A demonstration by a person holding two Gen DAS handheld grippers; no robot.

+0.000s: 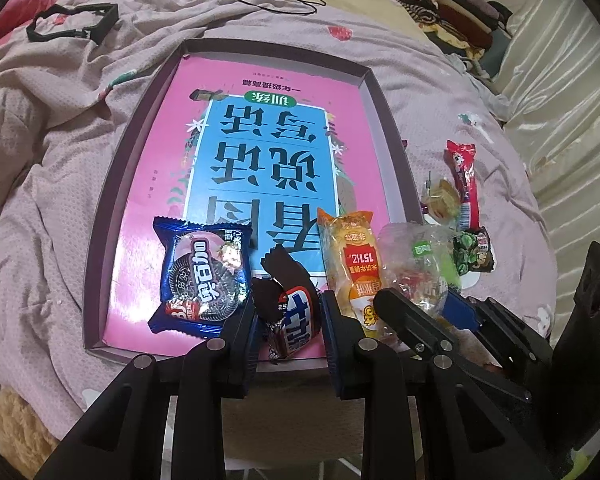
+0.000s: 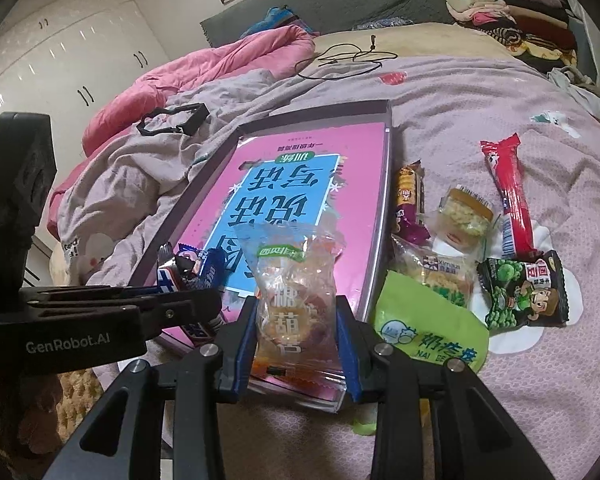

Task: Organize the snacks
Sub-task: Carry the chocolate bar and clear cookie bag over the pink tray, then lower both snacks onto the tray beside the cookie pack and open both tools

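Bed (image 1: pixel 440 92) is carrying a tray (image 1: pixel 384 116); Oreo pack (image 1: pixel 202 276) is lying inside. Left tool (image 1: pixel 288 312) is clamping a chocolate bar (image 1: pixel 296 322) over the near rim; right tool (image 2: pixel 296 320) is gripping a clear candy bag (image 2: pixel 296 280). Several snacks, red stick (image 2: pixel 510 200) included, are waiting outside: roughly a third done.

Bedspread (image 1: pixel 52 200) seen as pale mauve-pink w/ small printed motifs. Tray (image 1: pixel 112 200) rimmed in dull purple; book (image 1: pixel 160 152) inside shown pink w/ light-blue panel, dark characters & flower trim. Cookie pack (image 1: pixel 202 276) coloured blue w/ black-white biscuit pic. Choc bar wrapper (image 1: pixel 290 320) seen brown w/ red, white & blue label. Orange-yellow pack (image 1: pixel 350 260) noted beside it. Clear candy bag (image 2: pixel 296 292) marked w/ green label & white characters. Sausage stick (image 2: pixel 512 200) wrapped in red. Pea pack (image 2: pixel 524 292) printed black & green. Lime-green pouch (image 2: pixel 428 328) also seen. Both grippers black w/ blue pads (image 2: pixel 350 344).
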